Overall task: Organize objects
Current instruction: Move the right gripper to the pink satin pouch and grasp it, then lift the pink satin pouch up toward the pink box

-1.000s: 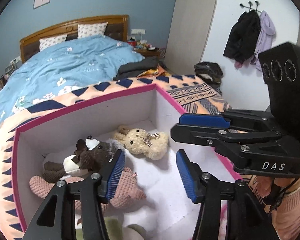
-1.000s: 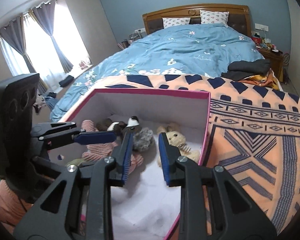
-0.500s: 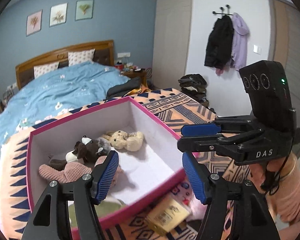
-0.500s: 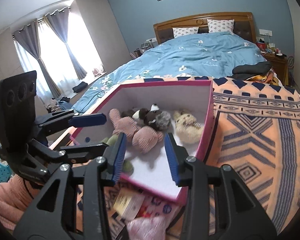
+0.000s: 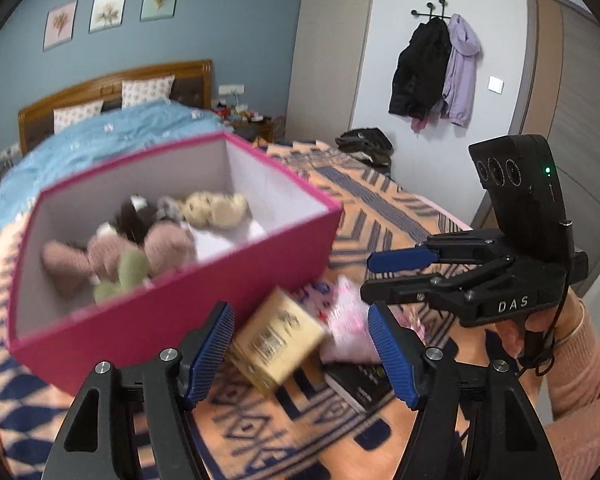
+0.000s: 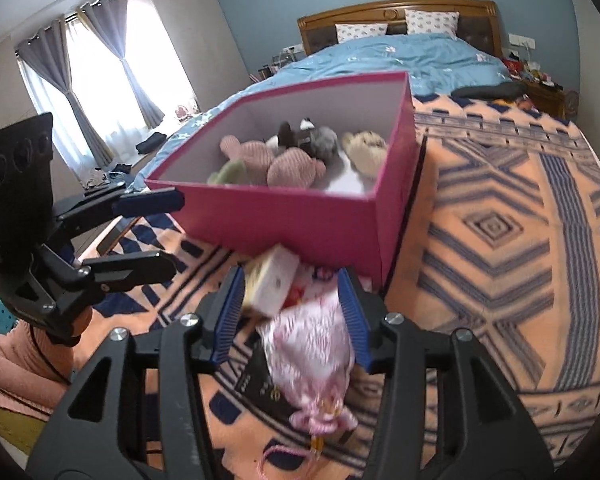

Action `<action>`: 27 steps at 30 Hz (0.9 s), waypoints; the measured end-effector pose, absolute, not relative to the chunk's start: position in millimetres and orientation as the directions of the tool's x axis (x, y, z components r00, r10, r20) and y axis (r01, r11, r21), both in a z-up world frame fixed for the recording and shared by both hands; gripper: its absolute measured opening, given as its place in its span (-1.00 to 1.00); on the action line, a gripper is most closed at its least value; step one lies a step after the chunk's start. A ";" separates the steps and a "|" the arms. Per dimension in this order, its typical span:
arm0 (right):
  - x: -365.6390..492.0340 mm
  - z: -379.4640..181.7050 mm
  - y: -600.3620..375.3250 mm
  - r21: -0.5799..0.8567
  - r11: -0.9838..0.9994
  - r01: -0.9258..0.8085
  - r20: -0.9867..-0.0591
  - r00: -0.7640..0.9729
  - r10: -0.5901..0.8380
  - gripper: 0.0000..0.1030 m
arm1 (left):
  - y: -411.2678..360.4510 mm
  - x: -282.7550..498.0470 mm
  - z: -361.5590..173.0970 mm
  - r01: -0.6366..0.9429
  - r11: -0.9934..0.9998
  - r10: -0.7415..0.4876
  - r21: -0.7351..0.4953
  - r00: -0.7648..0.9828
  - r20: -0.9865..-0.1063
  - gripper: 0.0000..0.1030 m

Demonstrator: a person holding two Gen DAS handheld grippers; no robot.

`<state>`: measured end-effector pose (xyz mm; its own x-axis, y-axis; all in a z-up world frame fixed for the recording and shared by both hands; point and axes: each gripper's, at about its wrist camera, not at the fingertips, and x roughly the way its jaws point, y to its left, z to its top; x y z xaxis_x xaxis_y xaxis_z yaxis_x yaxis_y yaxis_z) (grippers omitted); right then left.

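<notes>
A pink box (image 5: 204, 292) (image 6: 300, 216) on the patterned blanket holds several plush toys: a pink one (image 5: 100, 252) (image 6: 292, 166), a brown one (image 5: 134, 216), a cream bunny (image 5: 216, 208) (image 6: 366, 146) and a green one (image 5: 128, 268). In front of the box lie a tan carton (image 5: 278, 344) (image 6: 270, 282), a pink satin pouch (image 5: 350, 328) (image 6: 314, 356) and a black booklet (image 5: 360, 386) (image 6: 266, 390). My left gripper (image 5: 300, 352) is open and empty, above the carton. My right gripper (image 6: 292, 316) is open and empty, above the pouch.
The orange and blue blanket (image 6: 500, 240) covers the foot of a bed with a blue duvet (image 6: 400, 56). Coats (image 5: 432, 68) hang on the wall to the right. A window with curtains (image 6: 80, 92) is at the left.
Both grippers have pulled back out of the box toward me. The box's front wall and the carton, pouch and booklet in front of it have come into view.
</notes>
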<state>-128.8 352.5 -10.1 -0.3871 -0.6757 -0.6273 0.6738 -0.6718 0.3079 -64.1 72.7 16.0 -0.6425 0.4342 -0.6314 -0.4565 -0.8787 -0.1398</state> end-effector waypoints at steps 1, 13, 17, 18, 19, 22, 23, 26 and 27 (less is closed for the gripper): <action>-127.5 -14.2 354.2 0.314 -0.675 0.668 -0.631 -0.385 -0.674 -0.02 | 73.3 -62.7 10.5 -0.454 -0.878 0.438 -0.153 -0.632 -0.640 0.38; -122.8 -50.8 366.7 0.362 -0.715 0.597 -0.665 -0.372 -0.648 -0.02 | 84.6 -46.5 -35.3 -0.454 -0.853 0.493 -0.259 -0.532 -0.689 0.38; -121.5 -49.8 362.1 0.350 -0.703 0.619 -0.658 -0.372 -0.655 -0.02 | 92.3 -45.3 -38.8 -0.474 -0.838 0.511 -0.270 -0.510 -0.693 0.38; -121.8 -50.4 361.0 0.350 -0.699 0.624 -0.660 -0.366 -0.657 -0.02 | 93.8 -45.6 -39.8 -0.477 -0.835 0.515 -0.274 -0.503 -0.694 0.38; -121.3 -50.9 360.3 0.345 -0.700 0.625 -0.662 -0.367 -0.654 -0.02 | 95.1 -46.6 -40.8 -0.481 -0.832 0.519 -0.277 -0.498 -0.695 0.38; -121.3 -53.3 360.8 0.353 -0.697 0.624 -0.663 -0.359 -0.657 -0.04 | 97.6 -47.6 -45.7 -0.485 -0.826 0.525 -0.286 -0.481 -0.702 0.38; -121.0 -53.6 361.5 0.350 -0.699 0.623 -0.665 -0.361 -0.654 -0.09 | 98.5 -48.4 -47.2 -0.488 -0.823 0.529 -0.290 -0.475 -0.703 0.38; -120.1 -52.6 364.1 0.358 -0.694 0.625 -0.658 -0.359 -0.662 -0.32 | 100.3 -51.6 -50.4 -0.487 -0.817 0.539 -0.309 -0.453 -0.710 0.38; -119.6 -52.2 364.5 0.359 -0.692 0.626 -0.657 -0.357 -0.664 -0.35 | 100.5 -52.5 -51.7 -0.484 -0.815 0.542 -0.318 -0.445 -0.712 0.38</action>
